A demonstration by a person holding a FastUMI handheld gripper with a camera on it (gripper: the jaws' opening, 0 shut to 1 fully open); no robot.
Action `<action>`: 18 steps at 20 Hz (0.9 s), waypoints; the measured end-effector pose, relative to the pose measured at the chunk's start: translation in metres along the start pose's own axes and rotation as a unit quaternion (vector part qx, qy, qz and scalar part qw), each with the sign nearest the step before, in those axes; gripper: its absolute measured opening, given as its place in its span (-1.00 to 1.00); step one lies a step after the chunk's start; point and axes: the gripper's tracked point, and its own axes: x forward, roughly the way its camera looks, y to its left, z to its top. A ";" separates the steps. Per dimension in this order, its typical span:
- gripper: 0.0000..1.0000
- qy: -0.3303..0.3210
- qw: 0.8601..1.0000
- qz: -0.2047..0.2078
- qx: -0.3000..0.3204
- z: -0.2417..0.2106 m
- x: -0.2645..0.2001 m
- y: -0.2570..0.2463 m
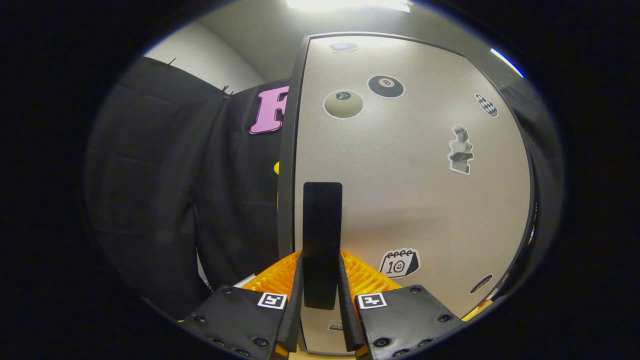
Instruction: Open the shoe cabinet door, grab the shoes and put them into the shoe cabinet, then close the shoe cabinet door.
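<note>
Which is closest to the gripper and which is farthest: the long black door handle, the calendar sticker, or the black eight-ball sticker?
Seen in the gripper view:
1. The long black door handle, between the gripper fingers, which look closed on it.
2. The calendar sticker, low on the pale cabinet door, just beside the fingers.
3. The black eight-ball sticker, high up the door, well beyond the fingers.

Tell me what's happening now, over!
Tool shut on the door handle. Cabinet door looks closed or barely open. Nothing in the way.
</note>
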 end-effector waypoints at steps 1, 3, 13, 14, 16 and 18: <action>-0.35 0.003 1.000 0.001 -0.001 0.000 0.000 0.000; -0.45 0.012 1.000 0.012 0.012 -0.001 -0.003 0.000; -0.69 0.022 0.996 0.090 0.015 0.006 -0.048 0.009; -0.69 0.023 0.995 0.097 0.016 0.005 -0.053 0.008; -0.69 0.027 0.993 0.111 0.021 0.008 -0.064 0.007; -0.69 0.027 0.993 0.116 0.020 0.011 -0.076 0.005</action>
